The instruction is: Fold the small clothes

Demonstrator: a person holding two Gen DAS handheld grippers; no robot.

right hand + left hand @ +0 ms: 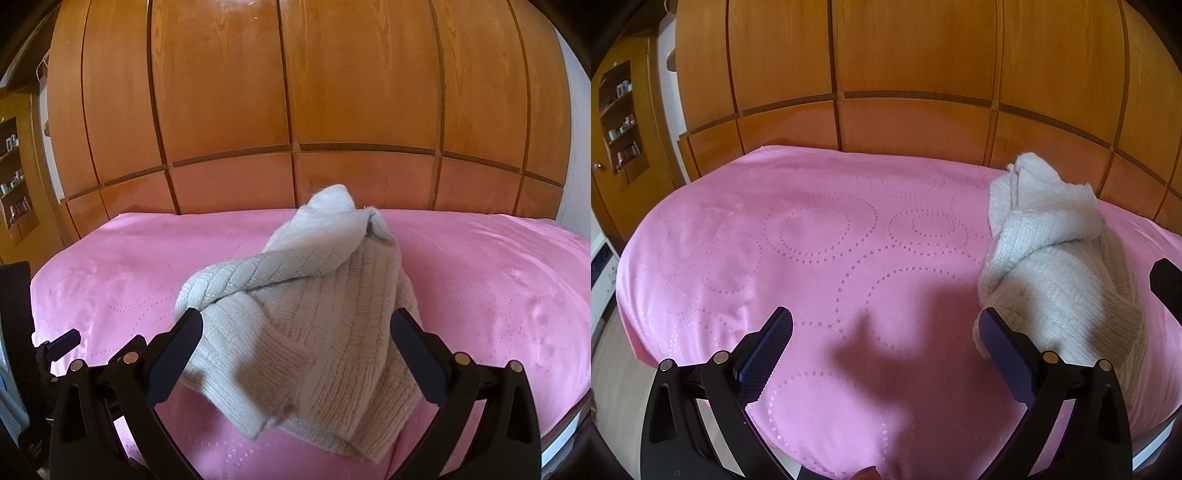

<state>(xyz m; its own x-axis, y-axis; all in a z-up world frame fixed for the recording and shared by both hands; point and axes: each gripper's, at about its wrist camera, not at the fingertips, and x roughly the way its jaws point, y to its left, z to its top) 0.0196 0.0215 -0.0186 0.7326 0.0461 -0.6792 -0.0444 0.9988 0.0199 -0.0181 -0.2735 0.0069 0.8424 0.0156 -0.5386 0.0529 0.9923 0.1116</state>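
Cream knit sweater (310,314) sits bunched in a heap on the pink bedspread (498,280), toward the right half of the bed from my left-hand view, wooden wardrobe (295,92) behind. Nothing is folded yet; I judge the step in hand is getting a first grip and spreading it flat. Right gripper (295,343) is spread wide, jaws either side of the near part of the heap and holding nothing; the left finger tip looks to touch the rolled cable-knit edge, can't confirm contact. Left gripper (886,339) is also spread, empty, hovering over bare bedspread with the sweater (1052,266) just beside its right finger. How I'd do it well: don't clamp the middle of the lump, that grabs several layers and only drags the wad around. Pick a readable edge instead. The ribbed cuff or hem flap hanging toward me looks like the best single-layer target for the right gripper; the rolled cable band on the left side suits the left gripper once I slide it over. Pinch each shallow, lift just enough to let the knit hang and untwist, then pull the two grips apart and lay it down flat. Risks: thick knit is springy and may slip from a shallow pinch, the plush bedspread can get caught in the jaws if I go in too low, and I can't tell where the sleeves are inside the heap.
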